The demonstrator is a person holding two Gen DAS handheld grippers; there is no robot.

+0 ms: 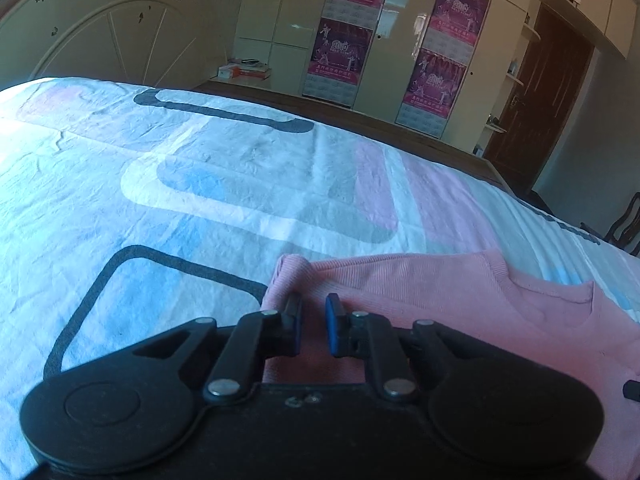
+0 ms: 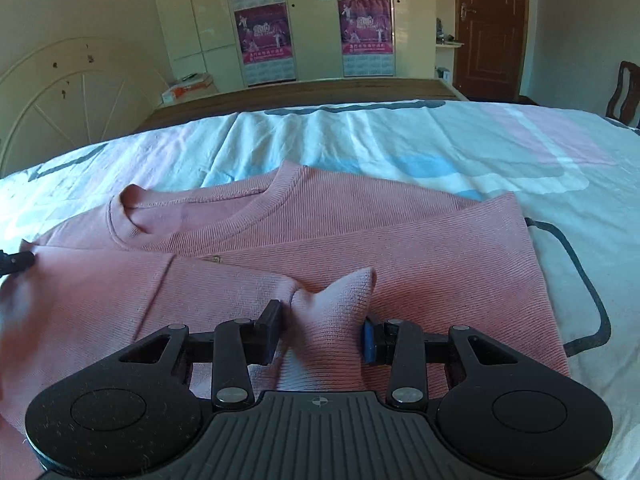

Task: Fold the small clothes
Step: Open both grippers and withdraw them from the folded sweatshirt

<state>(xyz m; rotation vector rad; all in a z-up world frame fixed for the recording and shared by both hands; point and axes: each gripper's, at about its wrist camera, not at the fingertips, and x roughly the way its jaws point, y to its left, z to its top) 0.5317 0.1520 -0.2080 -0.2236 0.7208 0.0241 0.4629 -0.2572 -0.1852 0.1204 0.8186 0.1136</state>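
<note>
Closest to the right wrist lens, the black two-finger right gripper [image 2: 322,334] has its jaws set apart, and a raised, bunched fold of the pink ribbed knit sweater [image 2: 328,236] stands up between them; the black left pad and the blue-faced right pad sit on either side of that fold, though whether they actually press it cannot be told. The sweater lies spread across the white bedsheet with blue, pink and grey rounded shapes [image 2: 500,148], its round neckline [image 2: 132,220] toward the far left and a sleeve folded across the body. At the left edge of this view a dark fingertip of the other tool touches the sweater's edge (only its tip shows). From the left wrist view, the black left gripper [image 1: 314,322] rests low on the sweater [image 1: 460,292] near its left edge, jaws narrowly apart with pink fabric lying under and between them; no firm pinch is visible. Beyond the bed stand cream wardrobe doors [image 2: 304,20] hung with magenta calendar posters [image 2: 262,36], a brown wooden door [image 2: 490,28], and a cream arched headboard [image 1: 108,28].
</note>
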